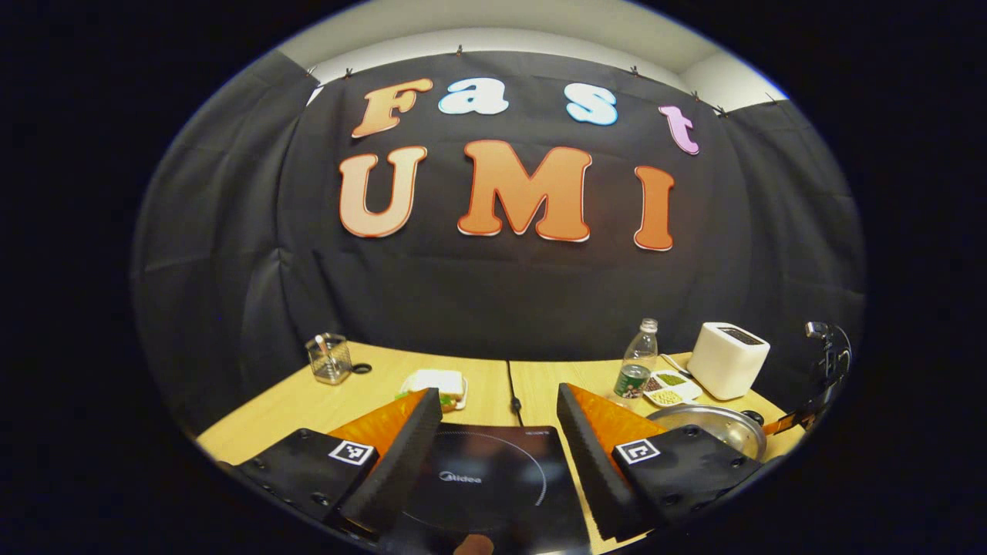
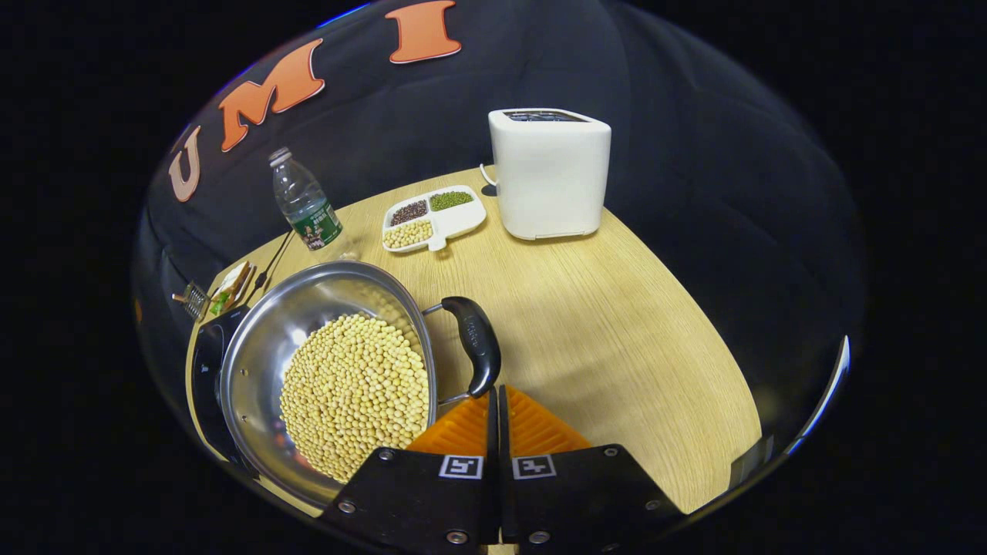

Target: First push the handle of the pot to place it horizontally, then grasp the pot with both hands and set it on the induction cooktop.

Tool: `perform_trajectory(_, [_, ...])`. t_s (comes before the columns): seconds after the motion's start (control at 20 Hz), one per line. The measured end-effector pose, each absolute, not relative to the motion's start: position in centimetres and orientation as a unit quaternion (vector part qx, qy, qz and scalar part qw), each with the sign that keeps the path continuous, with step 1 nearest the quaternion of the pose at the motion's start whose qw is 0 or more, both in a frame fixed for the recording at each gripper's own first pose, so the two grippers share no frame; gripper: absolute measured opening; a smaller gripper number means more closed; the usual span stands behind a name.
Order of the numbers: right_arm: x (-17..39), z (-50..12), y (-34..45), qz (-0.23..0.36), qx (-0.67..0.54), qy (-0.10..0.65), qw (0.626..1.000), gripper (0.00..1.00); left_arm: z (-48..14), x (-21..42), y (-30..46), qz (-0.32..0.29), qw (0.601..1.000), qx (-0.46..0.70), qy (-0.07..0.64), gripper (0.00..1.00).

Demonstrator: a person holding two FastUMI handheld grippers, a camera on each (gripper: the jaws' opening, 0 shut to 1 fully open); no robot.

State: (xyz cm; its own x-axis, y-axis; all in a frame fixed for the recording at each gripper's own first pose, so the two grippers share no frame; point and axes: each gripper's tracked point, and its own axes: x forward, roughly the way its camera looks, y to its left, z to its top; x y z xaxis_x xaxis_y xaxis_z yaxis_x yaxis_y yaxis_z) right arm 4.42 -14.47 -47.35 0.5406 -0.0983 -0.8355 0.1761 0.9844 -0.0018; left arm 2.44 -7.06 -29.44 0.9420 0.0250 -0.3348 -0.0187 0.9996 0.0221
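A steel pot (image 2: 254, 347), filled with pale soybeans (image 2: 355, 385), sits on the wooden table (image 2: 601, 324). Its black side handle (image 2: 478, 343) points toward my right gripper. My right gripper (image 2: 493, 395) is shut with nothing between its fingers, and its tip is right at the near end of that handle. In the left gripper view the black induction cooktop (image 1: 486, 478) lies on the table under my left gripper (image 1: 500, 393), which hangs open and empty above it. The pot (image 1: 713, 428) stands just right of the cooktop, with the right gripper (image 1: 802, 420) beyond it.
A white toaster (image 2: 549, 169), a divided white tray of beans (image 2: 433, 216) and a plastic bottle (image 2: 304, 202) stand behind the pot. A glass cup (image 1: 330, 358) and a plated sandwich (image 1: 439, 384) sit behind the cooktop. The cooktop's cord (image 1: 513, 389) runs toward the wall.
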Motion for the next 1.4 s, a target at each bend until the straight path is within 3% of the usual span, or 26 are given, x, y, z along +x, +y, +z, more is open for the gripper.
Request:
perform_trajectory(0.35, [5.0,-44.3,-15.9,-0.075,0.000,0.406,0.911,0.02,-35.5,0.5,-11.7,-0.007,0.977,-0.001,0.213,0.99])
perform_trajectory(0.45, [5.3,-43.0,-15.9,-0.073,-0.010,0.377,0.923,0.11,-37.0,0.3,-13.1,-0.016,0.974,-0.004,0.226,0.98])
perform_trajectory(0.5, [5.5,-42.3,-16.0,-0.073,-0.016,0.360,0.930,0.21,-37.6,0.1,-13.9,-0.019,0.973,0.000,0.229,0.99])
perform_trajectory(0.55, [6.0,-41.6,-15.8,-0.071,-0.023,0.341,0.937,0.23,-37.9,0.2,-14.4,-0.022,0.973,0.004,0.230,0.99])
perform_trajectory(0.65, [7.4,-40.3,-15.1,-0.059,-0.037,0.298,0.952,0.42,-38.9,0.0,-15.5,-0.029,0.972,0.004,0.234,0.99])
perform_trajectory(0.75, [8.0,-39.9,-14.3,-0.041,-0.055,0.272,0.960,0.48,-40.4,-0.3,-16.5,-0.033,0.968,-0.001,0.250,0.99])
perform_trajectory(1.2, [9.8,-45.3,-13.0,-0.018,-0.019,0.321,0.947,0.74,-45.6,-0.2,-18.7,-0.033,0.948,0.001,0.315,0.99])
perform_trajectory(1.4, [9.7,-48.2,-12.6,-0.011,0.000,0.364,0.931,0.75,-46.7,0.0,-18.8,-0.029,0.942,0.000,0.334,0.97])
